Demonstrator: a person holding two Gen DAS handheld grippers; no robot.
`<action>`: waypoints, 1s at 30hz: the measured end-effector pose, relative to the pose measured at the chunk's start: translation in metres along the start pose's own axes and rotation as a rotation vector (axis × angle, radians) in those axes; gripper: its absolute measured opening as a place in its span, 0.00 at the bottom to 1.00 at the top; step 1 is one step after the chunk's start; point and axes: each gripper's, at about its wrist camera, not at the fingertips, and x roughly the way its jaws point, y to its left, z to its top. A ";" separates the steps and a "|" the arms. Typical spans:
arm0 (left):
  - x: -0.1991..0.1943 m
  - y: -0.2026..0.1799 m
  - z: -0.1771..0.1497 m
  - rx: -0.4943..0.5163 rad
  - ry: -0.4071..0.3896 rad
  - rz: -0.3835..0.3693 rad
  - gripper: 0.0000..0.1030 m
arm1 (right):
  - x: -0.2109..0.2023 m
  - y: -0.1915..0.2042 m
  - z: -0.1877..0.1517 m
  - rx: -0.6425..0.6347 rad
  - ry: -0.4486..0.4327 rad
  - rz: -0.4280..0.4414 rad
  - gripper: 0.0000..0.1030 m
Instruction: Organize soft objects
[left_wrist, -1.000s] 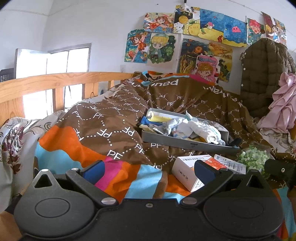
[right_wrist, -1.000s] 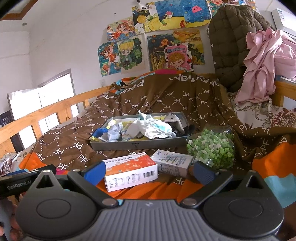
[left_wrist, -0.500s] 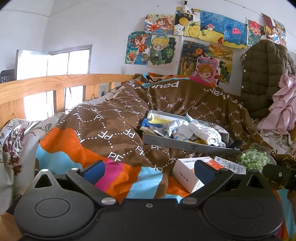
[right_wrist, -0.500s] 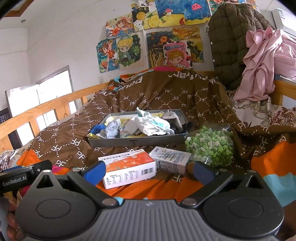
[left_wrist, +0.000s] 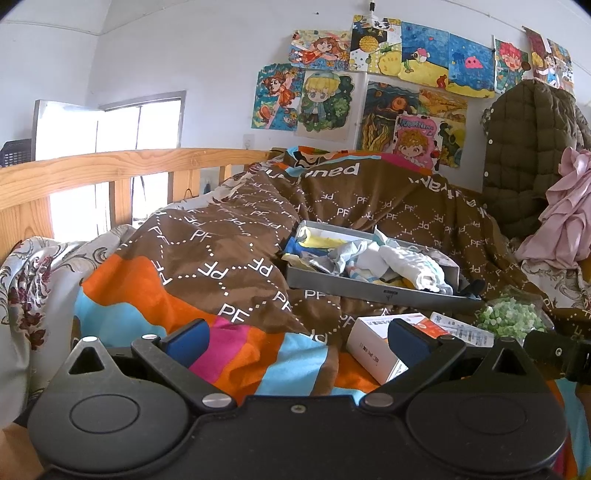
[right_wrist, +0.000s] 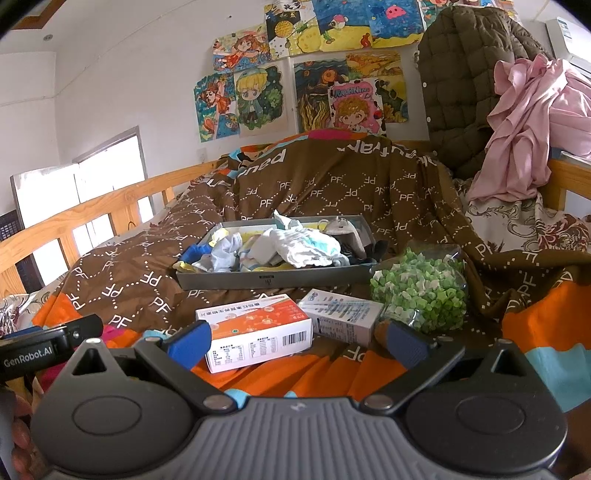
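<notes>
**Both grippers waited empty in front of the tray of soft clothes**

The left gripper (left_wrist: 295, 341) was held low over the brown quilt printed with white "PF" letters (left_wrist: 236, 254), and its blue-padded jaws stood wide apart with nothing between them. The right gripper (right_wrist: 301, 341) was in the same condition — jaws apart, empty. In the right wrist view, the side of the left gripper showed at the left edge, and part of a hand (right_wrist: 20, 424) was visible below it.

The soft objects, a loose heap of small white, pale blue and yellow cloth pieces (right_wrist: 291, 247), lay inside a shallow grey rectangular tray (right_wrist: 273, 278) on the bed, beyond both grippers. Some dark cloth hung over the right end of the tray.

Nearer to the right gripper, two cartons lay on the quilt just beside each other: an orange-and-white cardboard box with a barcode (right_wrist: 255, 332) and a white-and-blue cardboard box (right_wrist: 341, 314). To the right of them rested a clear plastic bag full of small green and white pieces (right_wrist: 419, 291), near the tray's right corner.

A wooden bed rail (left_wrist: 110, 166) ran along the left side. On the white wall hung colourful cartoon drawings (left_wrist: 325, 99), and on the right an olive quilted jacket (right_wrist: 454, 74) with pink cloth (right_wrist: 528, 122) draped beside it.
</notes>
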 end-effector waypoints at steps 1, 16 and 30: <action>0.000 0.001 0.000 0.000 0.001 0.001 0.99 | 0.000 0.000 0.000 0.000 0.000 0.000 1.00; 0.001 0.002 -0.002 -0.004 0.004 0.007 0.99 | 0.000 0.001 0.000 0.000 0.001 0.000 1.00; 0.002 0.003 -0.003 -0.005 0.005 0.007 0.99 | 0.000 0.001 0.000 0.000 -0.001 0.000 1.00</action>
